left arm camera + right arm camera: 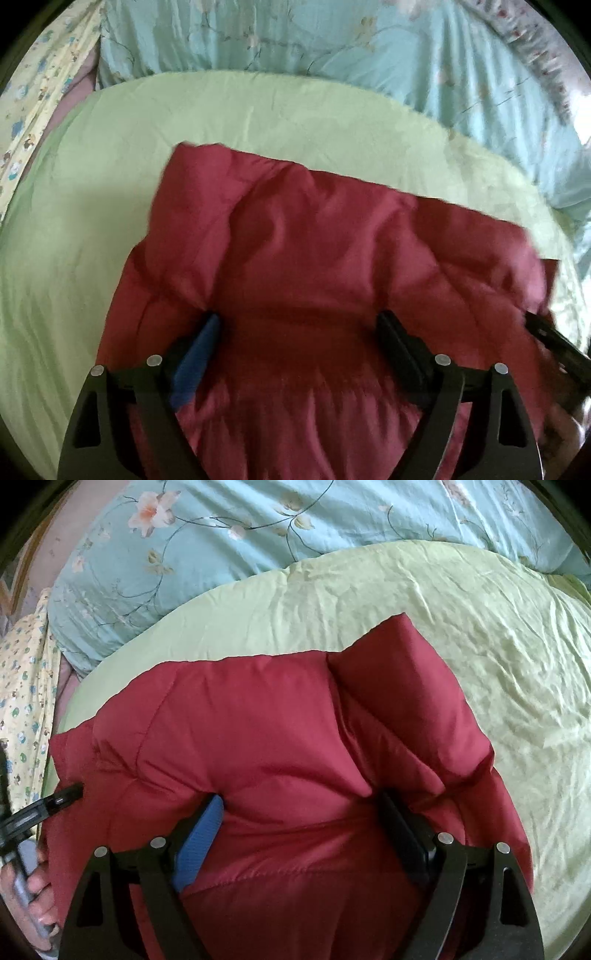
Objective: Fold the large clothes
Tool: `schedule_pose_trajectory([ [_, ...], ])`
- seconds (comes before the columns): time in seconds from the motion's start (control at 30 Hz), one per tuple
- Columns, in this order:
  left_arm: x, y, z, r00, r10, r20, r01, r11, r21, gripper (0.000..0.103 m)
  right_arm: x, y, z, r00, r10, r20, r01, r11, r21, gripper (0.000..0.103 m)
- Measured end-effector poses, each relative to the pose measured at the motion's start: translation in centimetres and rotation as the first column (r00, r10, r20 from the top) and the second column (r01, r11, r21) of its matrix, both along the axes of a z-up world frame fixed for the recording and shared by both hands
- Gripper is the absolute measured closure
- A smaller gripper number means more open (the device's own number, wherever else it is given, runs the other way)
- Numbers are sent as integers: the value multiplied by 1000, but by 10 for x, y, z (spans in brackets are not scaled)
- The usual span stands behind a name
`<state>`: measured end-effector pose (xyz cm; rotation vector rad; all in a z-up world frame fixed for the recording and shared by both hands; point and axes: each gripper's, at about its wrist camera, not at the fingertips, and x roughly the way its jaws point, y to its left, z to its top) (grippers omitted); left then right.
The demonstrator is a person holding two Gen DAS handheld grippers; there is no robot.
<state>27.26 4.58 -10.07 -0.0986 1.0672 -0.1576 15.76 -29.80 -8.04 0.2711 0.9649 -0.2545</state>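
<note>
So the red puffer jacket [295,738] lies on the light green sheet [480,646] of the bed, and both tools are on its near edge. The left gripper [297,325] and right gripper [299,805] each have their jaws spread wide with a thick bunch of padded fabric bulging up between them; whether they're actually pinching it I can't tell. Two holds side by side make sense to me: puffy stuff sags, so you'd want the whole edge carried over evenly. Beyond the jacket sits a teal floral quilt [221,535], plus a yellow patterned cloth [26,701] off to its left. Nothing's blocking the sheet beyond the jacket.
</note>
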Motion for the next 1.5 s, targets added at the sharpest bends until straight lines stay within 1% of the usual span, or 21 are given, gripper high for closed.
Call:
schedule_pose_trajectory([
  [0.07,-25,5,13,999,-24,36,25,999,-27,18,0,0,0,1000,1,1,-1,1000,-4,16],
  [0.13,-51,7,23,997,-48,66,50,998,-31,18,-1,1,1,1000,2,4,-2,1000,-7,16],
  [0.23,-90,7,31,994,-70,82,73,996,-42,18,-3,3,3,1000,6,4,-6,1000,-15,16],
  [0.3,-109,7,31,993,-83,82,87,995,-48,18,-3,3,4,1000,8,1,-8,1000,-14,16],
  [0.4,-137,1,33,991,-112,77,114,993,-25,18,-9,7,11,1000,10,12,-10,1000,-25,16],
  [0.43,-145,-3,33,989,-123,78,123,992,2,18,-12,9,15,1000,8,21,-7,1000,-30,16],
  [0.5,-157,-7,34,988,-129,83,126,991,35,18,-31,18,32,998,14,67,-11,999,-42,15],
  [0.6,-161,-6,30,990,-122,75,121,992,24,18,-61,35,52,991,51,124,-46,998,-41,15],
  [0.67,-161,-5,28,990,-116,74,115,993,25,18,-82,50,59,988,79,135,-72,996,-58,15],
  [0.83,-164,-4,18,989,-122,79,120,992,39,16,-120,79,55,983,134,124,-123,988,-94,15],
  [0.97,-161,-2,6,989,-127,74,125,992,33,16,-128,92,41,985,153,82,-139,978,-154,15],
  [1.03,-161,-2,4,988,-133,79,131,991,38,15,-123,92,26,989,146,18,-139,969,-205,15],
  [1.1,-162,-4,1,986,-142,84,138,989,50,15,-123,87,16,990,138,-5,-136,968,-212,15],
  [1.27,-162,-4,-7,983,-159,96,154,986,63,14,-132,70,5,994,111,-9,-111,980,-164,14],
  [1.4,-160,-4,-14,983,-156,98,151,987,60,10,-138,70,2,994,105,3,-103,980,-169,14],
  [1.5,-160,-6,-15,982,-160,104,153,985,75,7,-139,75,1,995,98,18,-93,980,-177,12],
])
